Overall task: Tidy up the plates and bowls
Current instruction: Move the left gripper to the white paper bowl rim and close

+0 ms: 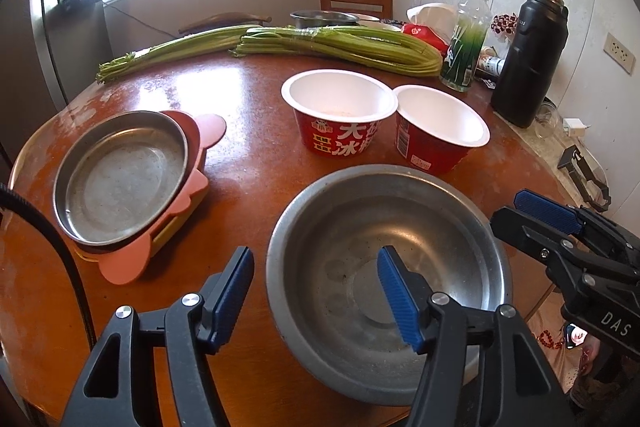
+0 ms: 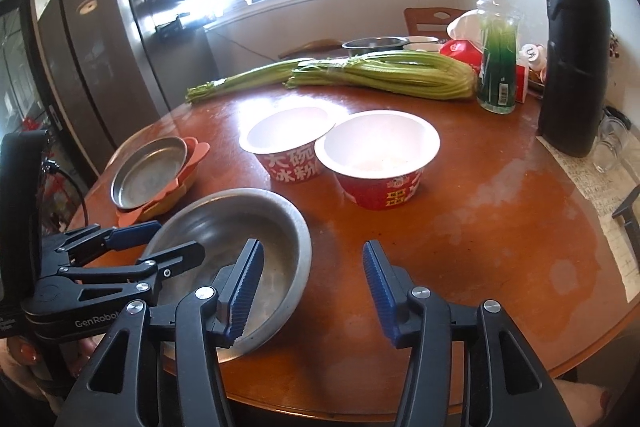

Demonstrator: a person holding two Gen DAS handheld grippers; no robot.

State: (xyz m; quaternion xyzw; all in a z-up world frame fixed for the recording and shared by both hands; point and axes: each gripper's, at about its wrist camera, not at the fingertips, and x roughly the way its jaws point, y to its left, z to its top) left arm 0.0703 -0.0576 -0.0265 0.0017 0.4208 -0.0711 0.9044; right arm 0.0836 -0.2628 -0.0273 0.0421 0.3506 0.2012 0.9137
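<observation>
Steel bowl (image 1: 384, 283) at the near edge of the round table (image 1: 248, 163), upright and empty, rim straddled by the left gripper (image 1: 316, 293): one pad inside, one outside, neither pressing, so released. Right gripper (image 2: 312, 291) parted over bare tabletop just beside the same bowl, gripping nothing. Probably set down near the edge for easy reach, ready for stacking. Steel plate (image 1: 120, 179) nested on pink and yellow trays (image 1: 188, 199) toward the left edge, seemingly a sorted pile. Two red paper bowls (image 1: 384, 123) touching at mid-table, empty, printed with large white Chinese characters. "GenRobot" partly legible on the left gripper body, "DAS" on the right. Celery (image 1: 280, 45) along the far edge.
</observation>
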